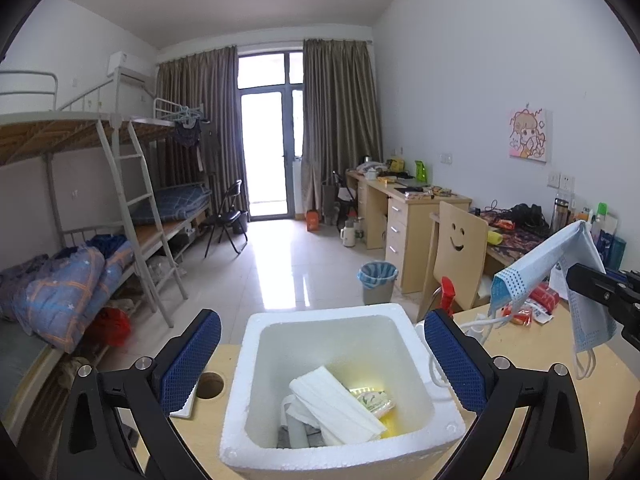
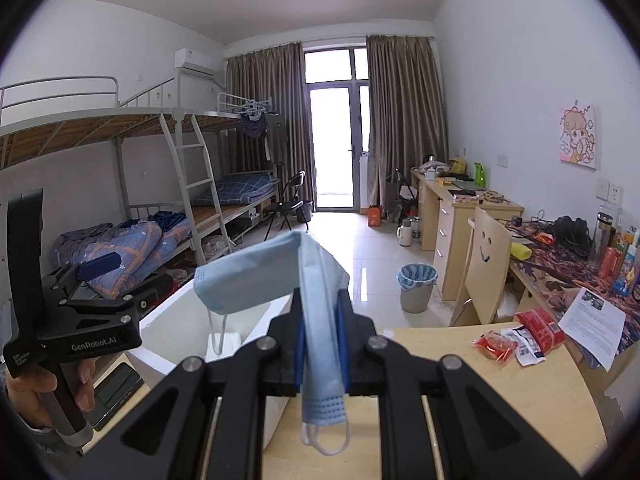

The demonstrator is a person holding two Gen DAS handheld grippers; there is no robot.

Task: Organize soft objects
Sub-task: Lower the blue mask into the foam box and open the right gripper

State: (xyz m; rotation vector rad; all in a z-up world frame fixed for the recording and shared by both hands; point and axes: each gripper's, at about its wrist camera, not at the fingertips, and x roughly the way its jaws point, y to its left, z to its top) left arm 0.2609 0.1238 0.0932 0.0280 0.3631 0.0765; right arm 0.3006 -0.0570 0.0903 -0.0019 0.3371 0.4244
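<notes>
Mask is pinched in my right tongs, drooping both sides, at 3 o'clock of the foam box. My left tongs gape wide over that box, nothing between them; a white mask lies inside on other stuff.

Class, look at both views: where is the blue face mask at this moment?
The blue face mask hangs clamped in the right gripper, above the desk and just right of the white foam box; the left wrist view shows it at far right.
</notes>
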